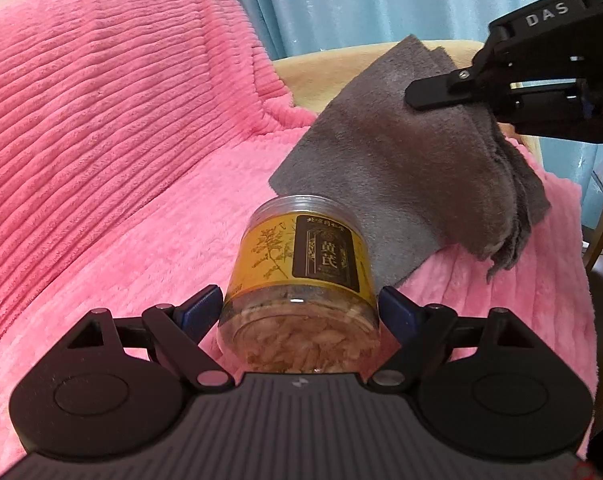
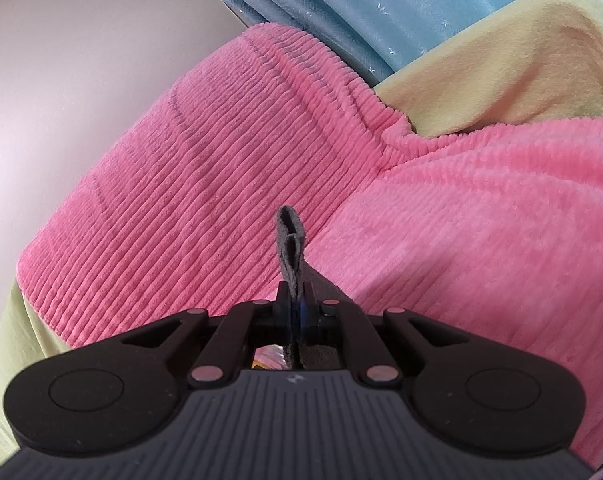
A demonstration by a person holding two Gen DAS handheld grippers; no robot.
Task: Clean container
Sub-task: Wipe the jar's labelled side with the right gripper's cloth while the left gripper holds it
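Left wrist view: left gripper [image 1: 301,304] clamps a clear plastic jar [image 1: 301,280] w/ yellow label — blue pads press its sides near the transparent base, which faces the camera. Jar's long axis runs away from the claw, lid end pointing forward & slightly up, over the pink ribbed blanket [image 1: 101,140]. Contents look like pale dried slices.

Right gripper [image 1: 501,92] sits up & to the right of the jar, pinched tight on a folded grey cloth [image 1: 401,168]. Cloth hangs down from it, and its lower edge lies just behind the jar's lid end; can't tell if it's touching. Right wrist view confirms: jaws closed on the cloth fold [image 2: 291,248], which sticks out forward between them.

Key relation — cloth is beyond & right of the jar, so the wipe probably needs the right hand to drop toward the label side while left holds steady. Blue curtain [image 1: 361,0] behind.
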